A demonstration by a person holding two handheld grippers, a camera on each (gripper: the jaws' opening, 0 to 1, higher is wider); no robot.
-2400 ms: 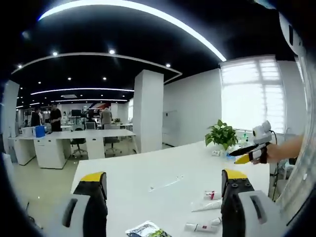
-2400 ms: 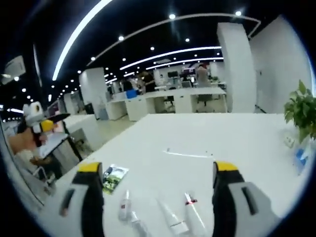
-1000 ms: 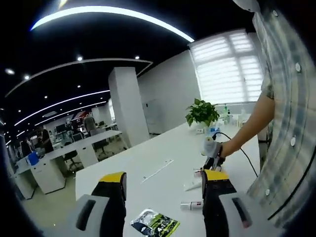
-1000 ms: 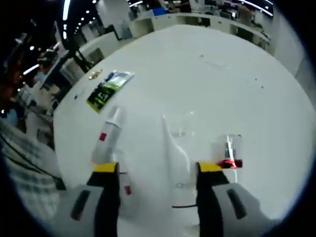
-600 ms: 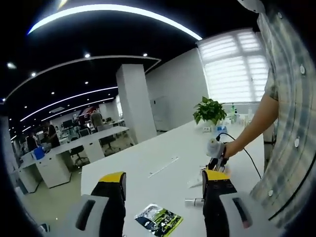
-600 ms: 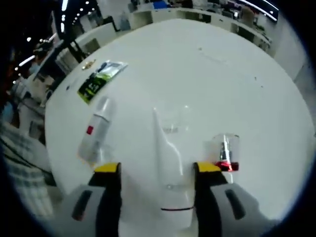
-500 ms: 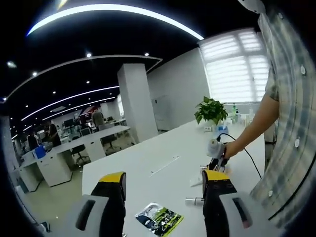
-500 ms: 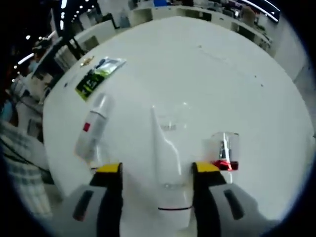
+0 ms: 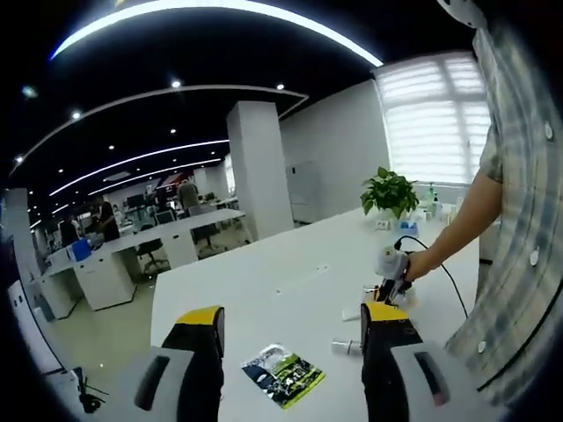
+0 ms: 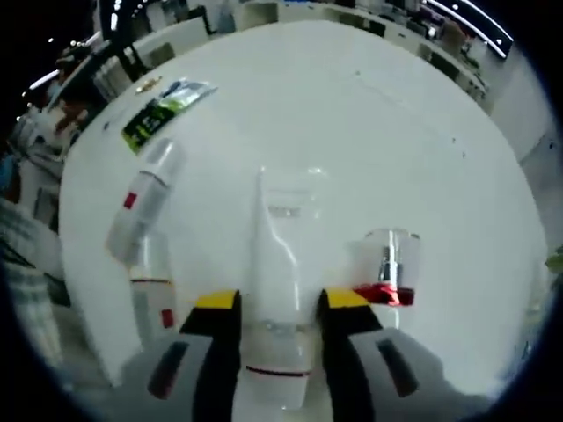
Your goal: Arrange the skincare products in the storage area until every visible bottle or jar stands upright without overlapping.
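- Two jaws of our left gripper (image 9: 286,327) stay spread above the table (image 9: 264,290), grasping nothing.
- Our right gripper (image 10: 273,308) has narrowed since half a second ago, its jaws now clamping the lying white tube (image 10: 276,264).
- Beside it lies a clear-capped bottle (image 10: 387,264).

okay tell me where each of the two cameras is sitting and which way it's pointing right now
Left gripper view: rides the left gripper, facing level across the white table; the person's forearm holds the right gripper.
Right gripper view: rides the right gripper, facing down at a lying white tube between its jaws.
Shared: the green sachet and table.
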